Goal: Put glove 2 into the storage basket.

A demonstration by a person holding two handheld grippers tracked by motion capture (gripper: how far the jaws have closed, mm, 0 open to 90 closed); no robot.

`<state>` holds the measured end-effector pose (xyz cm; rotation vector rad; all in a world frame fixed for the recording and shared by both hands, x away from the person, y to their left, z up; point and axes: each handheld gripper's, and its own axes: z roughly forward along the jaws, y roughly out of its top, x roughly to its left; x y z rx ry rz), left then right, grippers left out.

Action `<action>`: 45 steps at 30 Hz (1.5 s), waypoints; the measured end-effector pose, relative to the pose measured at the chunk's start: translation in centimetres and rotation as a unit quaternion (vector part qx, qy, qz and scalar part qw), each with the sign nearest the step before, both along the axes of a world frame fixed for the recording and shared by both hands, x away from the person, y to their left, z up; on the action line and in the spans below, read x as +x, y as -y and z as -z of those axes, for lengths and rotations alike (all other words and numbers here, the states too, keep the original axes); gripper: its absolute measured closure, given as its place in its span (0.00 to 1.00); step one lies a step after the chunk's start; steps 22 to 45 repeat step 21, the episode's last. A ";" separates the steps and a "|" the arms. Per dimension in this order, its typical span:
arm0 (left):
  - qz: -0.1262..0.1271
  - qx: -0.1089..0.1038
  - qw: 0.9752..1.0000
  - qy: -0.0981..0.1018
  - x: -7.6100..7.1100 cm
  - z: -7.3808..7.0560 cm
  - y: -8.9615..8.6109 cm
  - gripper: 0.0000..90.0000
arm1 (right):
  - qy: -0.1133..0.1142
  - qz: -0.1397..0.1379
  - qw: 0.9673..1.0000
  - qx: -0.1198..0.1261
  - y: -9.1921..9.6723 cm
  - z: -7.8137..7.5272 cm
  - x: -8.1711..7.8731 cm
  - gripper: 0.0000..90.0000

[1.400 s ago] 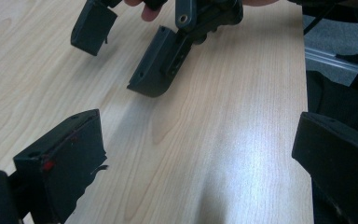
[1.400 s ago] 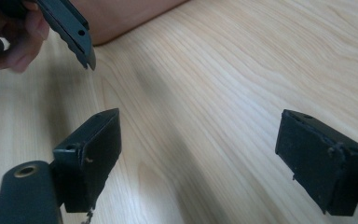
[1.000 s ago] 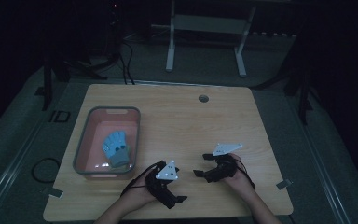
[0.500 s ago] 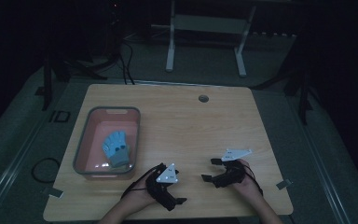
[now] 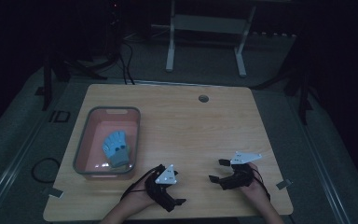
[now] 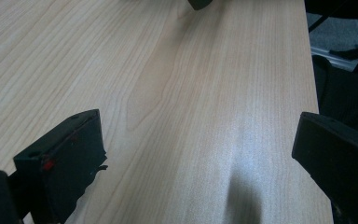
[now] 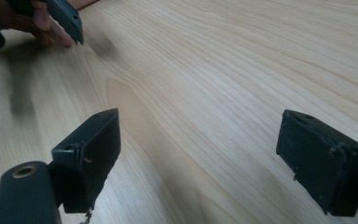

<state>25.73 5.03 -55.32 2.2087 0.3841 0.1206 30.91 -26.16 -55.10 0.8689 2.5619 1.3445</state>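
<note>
Bench: pale wood-grain bench [image 5: 191, 126], small round hole [image 5: 203, 98] near far edge.
Tub: pink rectangular plastic tub with grey rim [image 5: 84, 144], at bench's left side.
Tub contents: light blue glove-like item [image 5: 115, 148], possibly a rubber glove; dim view.
Left hand-held gripper [image 5: 180, 201]: near front edge, just right of tub, jaws wide apart, empty, above bare wood [image 6: 200, 140].
Right hand-held gripper [image 5: 218, 170]: front right, jaws spread wide, nothing between them, low over bench [image 7: 200, 140].
</note>
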 end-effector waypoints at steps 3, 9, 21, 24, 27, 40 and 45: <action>-0.003 -0.002 1.000 -0.001 -0.1 0.1 -0.1 0.03 | 0.009 0.008 1.000 -0.007 0.5 -0.1 -0.1 0.15; -0.010 -0.008 1.000 0.000 -0.1 0.2 -0.4 0.03 | 0.009 0.021 1.000 -0.001 1.4 -0.1 0.2 0.15; -0.015 -0.014 1.000 0.003 -0.1 0.3 -0.7 0.03 | 0.007 0.020 1.000 -0.004 1.5 0.2 0.4 0.15; -0.015 -0.014 1.000 0.003 -0.1 0.3 -0.7 0.03 | 0.007 0.020 1.000 -0.004 1.5 0.2 0.4 0.15; -0.015 -0.014 1.000 0.003 -0.1 0.3 -0.7 0.03 | 0.007 0.020 1.000 -0.004 1.5 0.2 0.4 0.15; -0.015 -0.014 1.000 0.003 -0.1 0.3 -0.7 0.03 | 0.007 0.020 1.000 -0.004 1.5 0.2 0.4 0.15; -0.015 -0.014 1.000 0.003 -0.1 0.3 -0.7 0.03 | 0.007 0.020 1.000 -0.004 1.5 0.2 0.4 0.15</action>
